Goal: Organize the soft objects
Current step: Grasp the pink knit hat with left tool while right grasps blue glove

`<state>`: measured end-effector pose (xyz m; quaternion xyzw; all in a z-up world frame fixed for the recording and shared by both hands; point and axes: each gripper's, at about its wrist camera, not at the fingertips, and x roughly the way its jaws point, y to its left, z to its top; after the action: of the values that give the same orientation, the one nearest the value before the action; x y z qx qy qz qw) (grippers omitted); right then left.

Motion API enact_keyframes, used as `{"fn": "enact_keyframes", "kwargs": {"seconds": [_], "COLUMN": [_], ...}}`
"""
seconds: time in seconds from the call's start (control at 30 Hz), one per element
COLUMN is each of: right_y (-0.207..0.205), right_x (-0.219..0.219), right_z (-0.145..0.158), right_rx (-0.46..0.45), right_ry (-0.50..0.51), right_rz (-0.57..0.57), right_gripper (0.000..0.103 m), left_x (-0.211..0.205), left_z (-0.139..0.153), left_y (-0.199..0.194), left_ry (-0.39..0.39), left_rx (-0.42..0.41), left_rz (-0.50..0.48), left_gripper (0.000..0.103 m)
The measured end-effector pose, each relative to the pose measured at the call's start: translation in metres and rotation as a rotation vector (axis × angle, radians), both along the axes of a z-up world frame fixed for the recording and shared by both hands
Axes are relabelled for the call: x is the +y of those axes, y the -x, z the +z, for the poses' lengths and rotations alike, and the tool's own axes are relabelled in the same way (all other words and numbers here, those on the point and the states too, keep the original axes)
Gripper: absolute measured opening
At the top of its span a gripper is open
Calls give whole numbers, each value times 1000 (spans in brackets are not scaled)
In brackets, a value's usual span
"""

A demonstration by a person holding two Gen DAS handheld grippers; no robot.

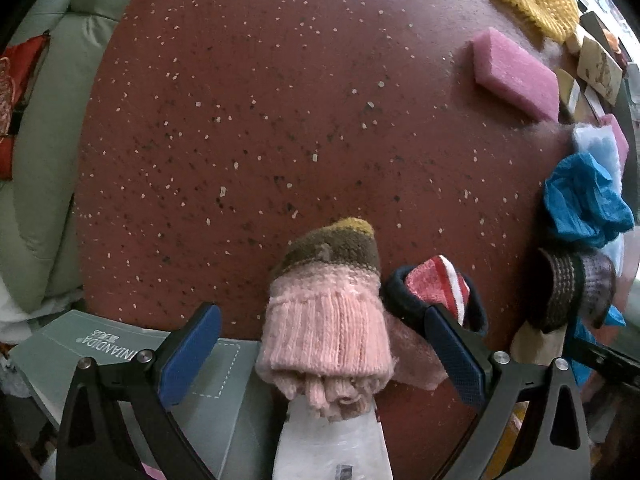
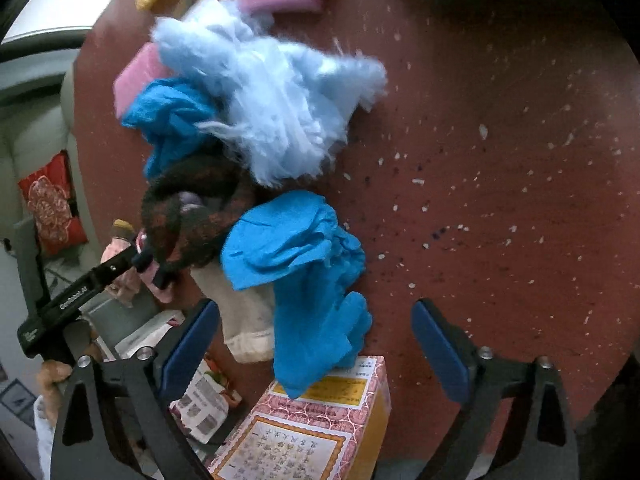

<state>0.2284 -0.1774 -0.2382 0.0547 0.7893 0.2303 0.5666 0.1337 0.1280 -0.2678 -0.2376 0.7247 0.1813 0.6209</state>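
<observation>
A red-brown speckled desk [image 1: 260,120] is shown. On it are laid a yellow knitted cloth [image 1: 536,0], a pink sponge block [image 1: 516,74], a second pink sponge [image 2: 136,80], light blue fluff [image 2: 276,96], crumpled blue gloves [image 2: 304,264], a dark knitted band [image 2: 192,216], a pink knitted glove [image 1: 328,328] and a red striped sock [image 1: 440,284]. A patterned box [image 2: 312,428] is seen at the near edge.

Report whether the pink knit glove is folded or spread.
Folded: the pink knit glove is bunched into a thick roll, cuff doubled over, between the left gripper's open fingers.
</observation>
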Motion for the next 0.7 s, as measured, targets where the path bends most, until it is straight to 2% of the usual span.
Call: {"fn": "enact_keyframes", "kwargs": {"seconds": [0.03, 0.17, 0.2, 0.27, 0.4, 0.6, 0.7], "right_y": [-1, 3, 4, 6, 7, 12, 16], "right_x": [0, 1, 0, -4, -7, -6, -1], "right_z": [-2, -12, -12, -6, 18, 63, 80], "right_rx": [0, 26, 22, -8, -82, -177, -187], "right_ry": [3, 9, 10, 1, -32, -111, -169], "right_rz": [-1, 7, 3, -6, -8, -5, -2], "right_gripper": [80, 30, 24, 17, 15, 15, 15], "left_x": [6, 5, 5, 4, 3, 6, 5], "left_z": [-2, -2, -1, 3, 10, 40, 53], "left_y": [1, 5, 5, 3, 6, 20, 24], "left_ry": [10, 59, 61, 38, 23, -5, -3], "left_rx": [-5, -32, -36, -41, -69, -155, -186], "left_rz": [-5, 5, 7, -17, -28, -13, -14], "left_gripper": [93, 59, 52, 46, 44, 44, 44]}}
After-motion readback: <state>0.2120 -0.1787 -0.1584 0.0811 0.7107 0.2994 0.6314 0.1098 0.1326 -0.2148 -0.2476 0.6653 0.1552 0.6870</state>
